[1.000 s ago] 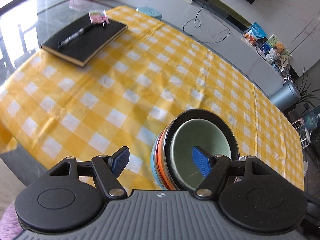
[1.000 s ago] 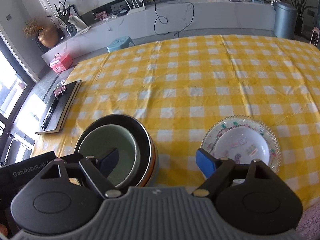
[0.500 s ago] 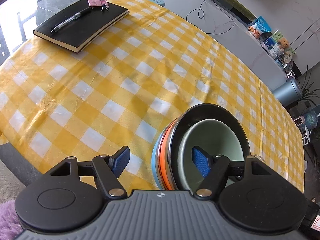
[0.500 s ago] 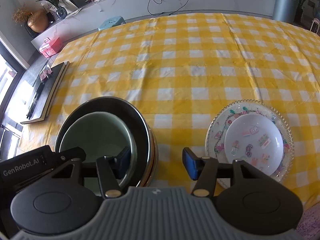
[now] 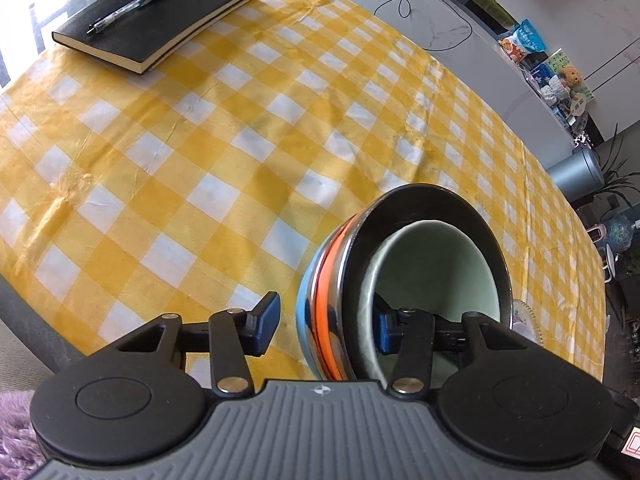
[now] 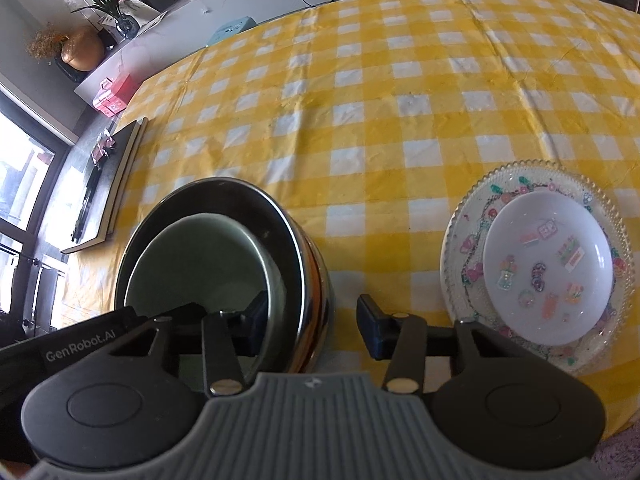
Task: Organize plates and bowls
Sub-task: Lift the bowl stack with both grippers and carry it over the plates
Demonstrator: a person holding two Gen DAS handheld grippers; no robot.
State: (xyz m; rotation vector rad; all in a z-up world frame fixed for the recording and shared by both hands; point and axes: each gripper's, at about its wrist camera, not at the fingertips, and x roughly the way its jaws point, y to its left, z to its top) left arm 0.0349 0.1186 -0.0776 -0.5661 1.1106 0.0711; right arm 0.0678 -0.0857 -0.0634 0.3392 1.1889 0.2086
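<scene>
A nested stack of bowls [image 5: 332,292] stands near the table's front edge: blue outside, then orange, steel and black, with a pale green bowl [image 5: 436,268] innermost. My left gripper [image 5: 326,322] is open and straddles the stack's left wall, one finger inside the green bowl. My right gripper [image 6: 310,320] is open and straddles the stack's [image 6: 224,240] right wall, its left finger inside. A white bowl with stickers [image 6: 546,266] sits on a patterned glass plate [image 6: 464,248] to the right.
The table carries a yellow checked cloth [image 5: 240,128]. A black notebook [image 5: 160,20] with a pen [image 5: 132,6] lies at the far left corner; it also shows in the right wrist view [image 6: 120,172]. A grey bin [image 5: 576,172] stands beyond the table.
Both grippers have moved forward and lower over the bowl stack, so its walls now sit between their fingers. The right gripper's fingers have narrowed somewhat. The stack has stayed in place.
</scene>
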